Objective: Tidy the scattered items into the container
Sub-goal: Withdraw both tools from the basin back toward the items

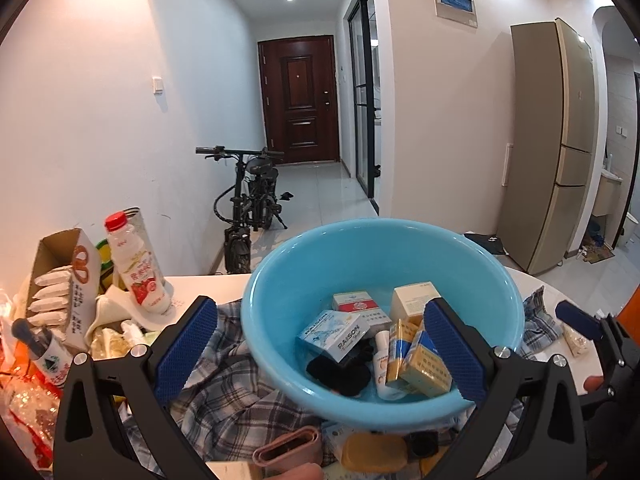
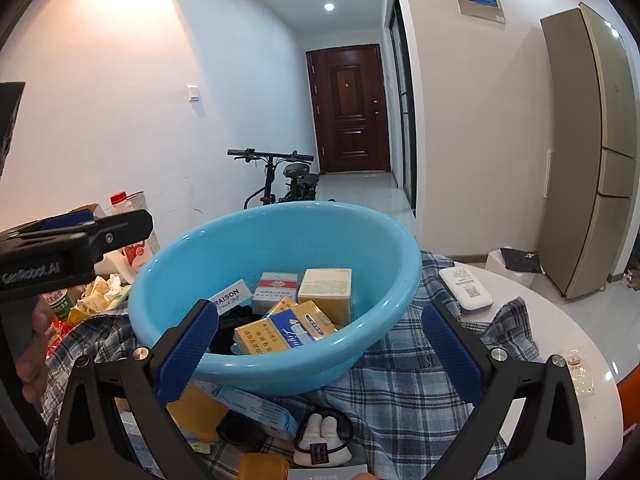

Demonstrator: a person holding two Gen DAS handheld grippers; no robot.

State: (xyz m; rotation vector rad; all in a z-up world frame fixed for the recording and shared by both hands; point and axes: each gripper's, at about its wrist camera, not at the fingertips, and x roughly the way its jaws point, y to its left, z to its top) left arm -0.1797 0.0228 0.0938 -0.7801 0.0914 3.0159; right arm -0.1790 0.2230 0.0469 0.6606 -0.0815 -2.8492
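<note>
Sitting on a plaid shirt (image 2: 400,384) spread over the white tabletop (image 2: 560,312), the blue basin (image 2: 280,240) already collects the small boxes (image 2: 324,288). Both claws, left claw (image 1: 320,344) and right claw (image 2: 316,344), hang wide and empty near its rim. A hair tie (image 2: 324,432) and yellow case (image 2: 196,412) remain outside, near.

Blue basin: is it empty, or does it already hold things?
Partly filled. The blue basin holds several small boxes, a white tube and something black; much of its depth is free.
</note>
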